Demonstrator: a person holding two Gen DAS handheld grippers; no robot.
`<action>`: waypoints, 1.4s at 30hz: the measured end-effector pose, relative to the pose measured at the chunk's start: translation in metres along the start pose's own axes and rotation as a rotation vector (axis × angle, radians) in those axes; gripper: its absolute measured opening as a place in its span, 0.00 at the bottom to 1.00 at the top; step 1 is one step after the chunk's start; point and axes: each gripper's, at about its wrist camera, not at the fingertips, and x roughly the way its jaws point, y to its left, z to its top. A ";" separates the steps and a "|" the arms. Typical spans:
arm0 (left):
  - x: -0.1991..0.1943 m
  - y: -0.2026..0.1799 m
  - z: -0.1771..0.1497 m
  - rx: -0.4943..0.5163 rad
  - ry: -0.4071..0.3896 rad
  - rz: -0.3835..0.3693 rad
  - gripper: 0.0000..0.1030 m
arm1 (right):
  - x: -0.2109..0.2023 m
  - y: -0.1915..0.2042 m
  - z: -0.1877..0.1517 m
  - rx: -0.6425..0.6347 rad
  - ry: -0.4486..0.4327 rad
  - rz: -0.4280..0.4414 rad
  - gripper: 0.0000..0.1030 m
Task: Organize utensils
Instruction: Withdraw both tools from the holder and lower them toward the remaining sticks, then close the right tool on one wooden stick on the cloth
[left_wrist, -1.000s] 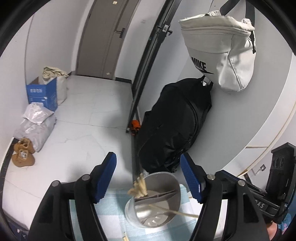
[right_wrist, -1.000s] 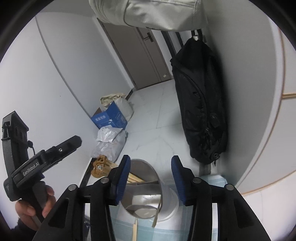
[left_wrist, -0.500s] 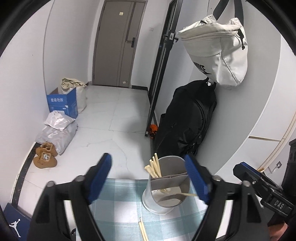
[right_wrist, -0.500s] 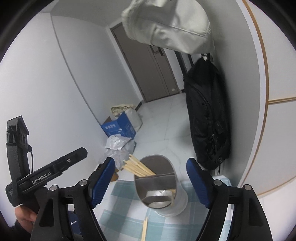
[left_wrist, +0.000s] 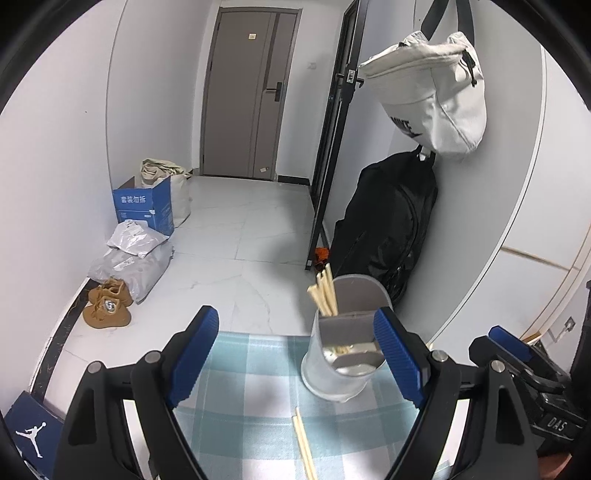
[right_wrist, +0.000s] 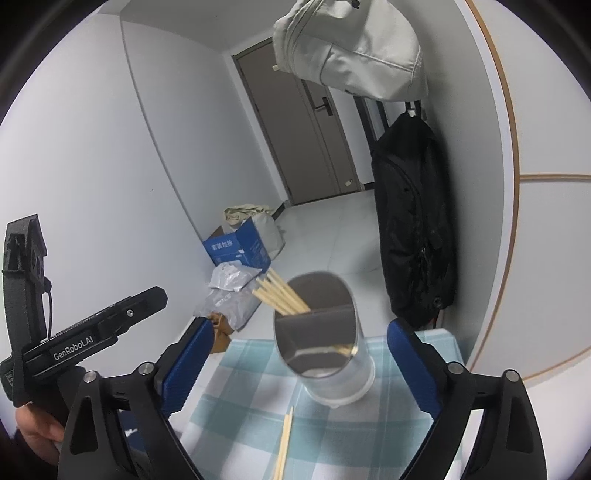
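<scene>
A metal utensil holder (left_wrist: 343, 365) with a grey divider stands on the blue-checked cloth (left_wrist: 251, 373). Several wooden chopsticks (left_wrist: 325, 295) lean out of its far-left compartment. A loose pair of chopsticks (left_wrist: 304, 443) lies on the cloth in front of it. My left gripper (left_wrist: 297, 356) is open, short of the holder, with nothing between its pads. In the right wrist view the holder (right_wrist: 325, 343) with its chopsticks (right_wrist: 282, 295) stands beyond my right gripper (right_wrist: 301, 365). Its jaws are opening and hold nothing. A loose chopstick (right_wrist: 284, 443) lies below it.
The cloth's far edge drops to a white floor. A black backpack (left_wrist: 384, 232) and a white bag (left_wrist: 432, 92) hang on the right wall. Against the left wall are a blue box (left_wrist: 144, 210), grey parcels (left_wrist: 133, 258) and brown shoes (left_wrist: 107, 308). A hand (right_wrist: 37, 428) holds the left gripper's body (right_wrist: 92, 332).
Both grippers have drawn back from the holder and their jaws have spread wider. The holder, close between the right pads before, now stands free beyond them.
</scene>
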 end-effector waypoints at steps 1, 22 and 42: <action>0.001 0.001 -0.005 0.005 0.002 0.008 0.80 | 0.000 0.001 -0.004 -0.007 -0.001 0.001 0.93; 0.036 0.051 -0.087 -0.064 0.079 0.121 0.80 | 0.060 0.008 -0.102 -0.104 0.241 -0.026 0.78; 0.047 0.123 -0.094 -0.293 0.212 0.141 0.80 | 0.183 0.039 -0.145 -0.200 0.686 -0.080 0.18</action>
